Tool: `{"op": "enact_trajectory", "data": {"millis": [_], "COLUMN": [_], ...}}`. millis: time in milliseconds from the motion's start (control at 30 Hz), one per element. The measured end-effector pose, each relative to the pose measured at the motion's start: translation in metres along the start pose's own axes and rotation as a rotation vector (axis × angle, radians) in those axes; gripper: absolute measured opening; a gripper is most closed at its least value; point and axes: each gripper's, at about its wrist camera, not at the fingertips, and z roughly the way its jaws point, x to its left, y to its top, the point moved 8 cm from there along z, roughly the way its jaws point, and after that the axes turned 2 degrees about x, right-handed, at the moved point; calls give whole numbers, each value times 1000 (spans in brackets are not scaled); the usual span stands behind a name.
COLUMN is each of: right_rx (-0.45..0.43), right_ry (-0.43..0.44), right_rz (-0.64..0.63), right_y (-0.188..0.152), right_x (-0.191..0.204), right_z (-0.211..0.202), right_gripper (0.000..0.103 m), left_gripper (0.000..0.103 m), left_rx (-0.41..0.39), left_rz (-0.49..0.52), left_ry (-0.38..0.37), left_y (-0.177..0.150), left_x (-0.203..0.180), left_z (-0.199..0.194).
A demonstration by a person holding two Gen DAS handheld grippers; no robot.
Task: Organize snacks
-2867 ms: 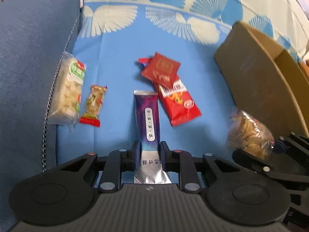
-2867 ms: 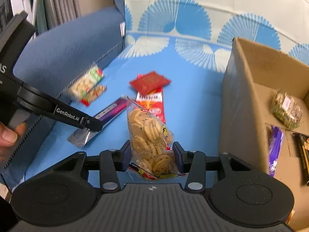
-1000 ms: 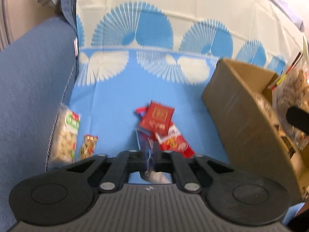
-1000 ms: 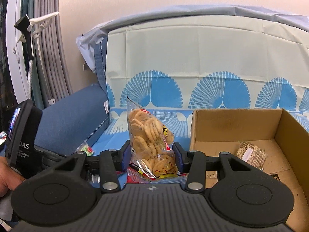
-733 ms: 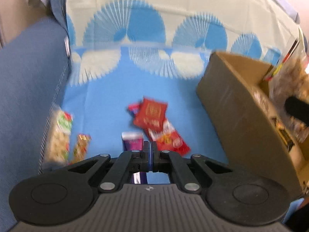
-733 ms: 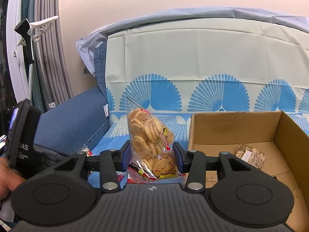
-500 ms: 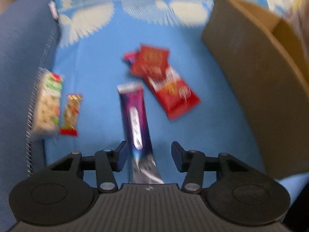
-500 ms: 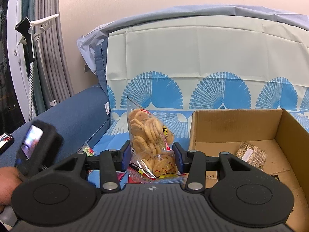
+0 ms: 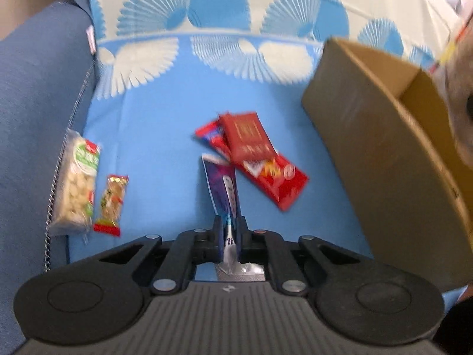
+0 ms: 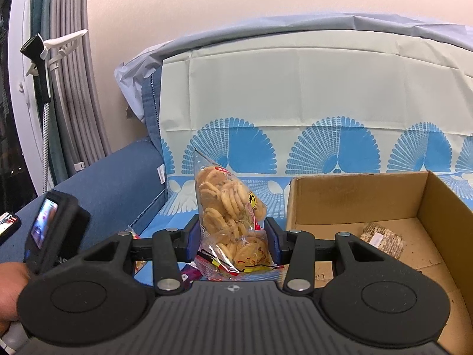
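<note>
At the far left of the blue patterned cover, against the sofa arm, a pale green-labelled snack pack and a small orange bar lie side by side, not yet collected. Right of them, the left gripper has just been closing, and its jaws now pinch the silver near end of the purple stick packet, whose far end touches the red snack bag; gripping the flat sealed end looks like a way to lift it without crushing the contents. A darker red packet lies on top of that red bag, so it likely has to go first. Further right stands the cardboard box, open-topped, evidently the destination, with a brownish wrapped snack already on its floor. The right gripper is clamped on the lower part of a clear cookie bag, holding it upright near the box's left wall, probably ready to drop it inside.
</note>
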Motion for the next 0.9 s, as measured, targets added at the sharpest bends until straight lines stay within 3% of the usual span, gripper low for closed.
{"op": "enact_trajectory", "data": {"millis": [167,300,500,600,733,767,900], "right_rx": [-17,-34,-50,-48,-45,-42,-34], "right_ry": [-6,-11,-14,-17,-16,-15,-13], "right_rz": [6,16,29,38,42,42,46], "right_y": [3,6,9,9,9,9,10], "right_x": [-2,-7,-13,-16,-19,-19,-18], "right_z": [-3,-7,-12,-12,-12,-11,-9], "right_gripper": [46,46,46,46,46,46,46], "left_gripper": [0,0,0,0,26,28,34], "left_rx": [-121,-227,-263,-169,70,116,160], "left_rz": [-67,-80,-70,-89,-99,-95,-54], "left_ry": [-21,-34,-57,-57,-41,-42,-31], "left_y": [24,41,48,41,14,8,1], "left_x": [3,2,-7,-5,1,0,-5], "left_z": [-21,-43,-50,-33,7,15,29]}}
